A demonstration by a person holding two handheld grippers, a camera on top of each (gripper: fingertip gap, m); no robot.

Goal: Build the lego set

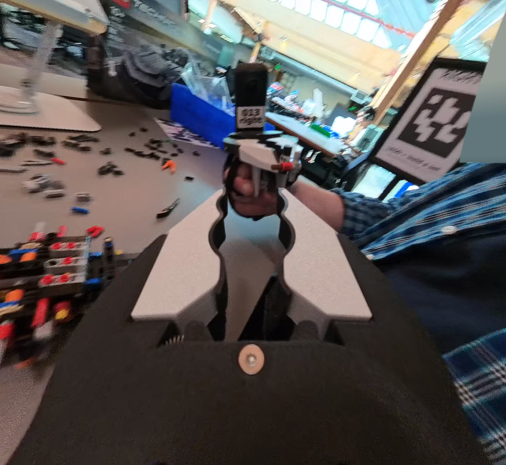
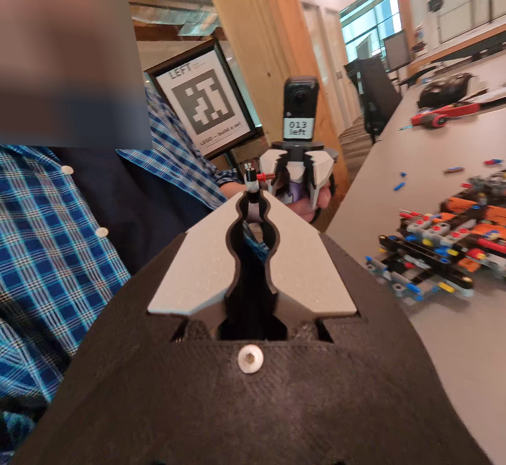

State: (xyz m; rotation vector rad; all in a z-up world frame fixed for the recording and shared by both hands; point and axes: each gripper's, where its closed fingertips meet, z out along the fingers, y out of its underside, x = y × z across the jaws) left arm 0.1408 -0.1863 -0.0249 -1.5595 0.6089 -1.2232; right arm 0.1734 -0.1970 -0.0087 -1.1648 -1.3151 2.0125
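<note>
Lego model [image 2: 449,244], partly built in black, orange and grey, is seen on the grey surface [image 2: 388,178] near its edge, with loose bricks [image 1: 82,156] scattered further in. A small lego piece [image 2: 253,182] with a red pin is pinched at the tips of the right hand-held gripper [image 2: 253,197], raised off the surface. The left hand-held gripper [image 1: 252,200] is held narrowly apart, gripping nothing.

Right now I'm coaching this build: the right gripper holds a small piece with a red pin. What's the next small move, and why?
Probably bring the open left gripper in to take the red pin's free end. The right gripper pinches the small black-and-white piece with a red pin in mid-air, away from the part-built orange and black lego model.
</note>
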